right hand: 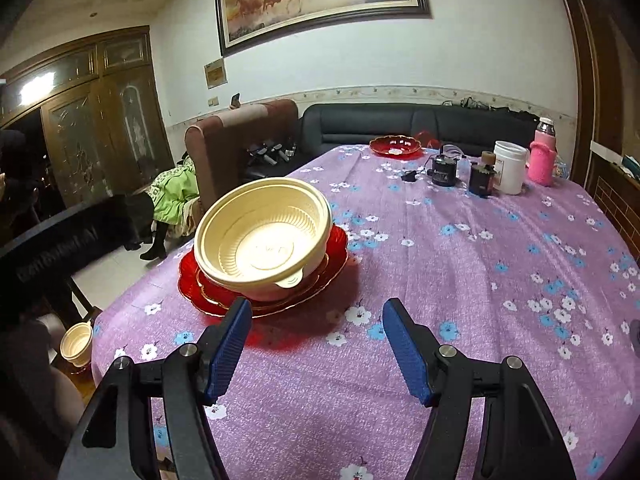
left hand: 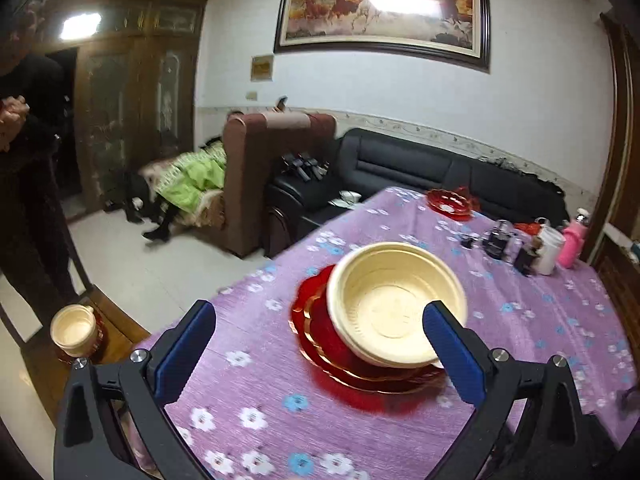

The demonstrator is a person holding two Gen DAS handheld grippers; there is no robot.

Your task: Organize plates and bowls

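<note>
Tablecloth: purple, flowered cloth (right hand: 460,280) covers the table we work over, with a sofa and a framed horse painting behind it
Left gripper: our left gripper (left hand: 320,344) hangs low over the near part of the cloth with its blue pads spread wide, nothing pressed between them
Right gripper: our right gripper (right hand: 316,344) sits just short of the dishes, its jaws standing well apart and holding nothing
Cream bowl: a cream plastic bowl (right hand: 264,240) rests tilted on the red plates; in the left wrist view it lies between our spread fingers, its near rim just beside the right-hand pad, though we cannot tell if they touch; in the right wrist view it sits ahead of the gripper and to the left, above the left pad
Red plates: a stack of red scalloped plates (left hand: 320,340) lies under the bowl, its near edge close to the tip of our right gripper's left pad
Chair bowls: small cream bowls (left hand: 74,330) stand on a wooden seat off the table's left edge
Far red plate: another red plate (right hand: 395,146) lies at the table's far edge, well apart from both grippers
Far clutter: a white jar (right hand: 509,166), a pink bottle (right hand: 542,156) and small dark items stand near the far right
</note>
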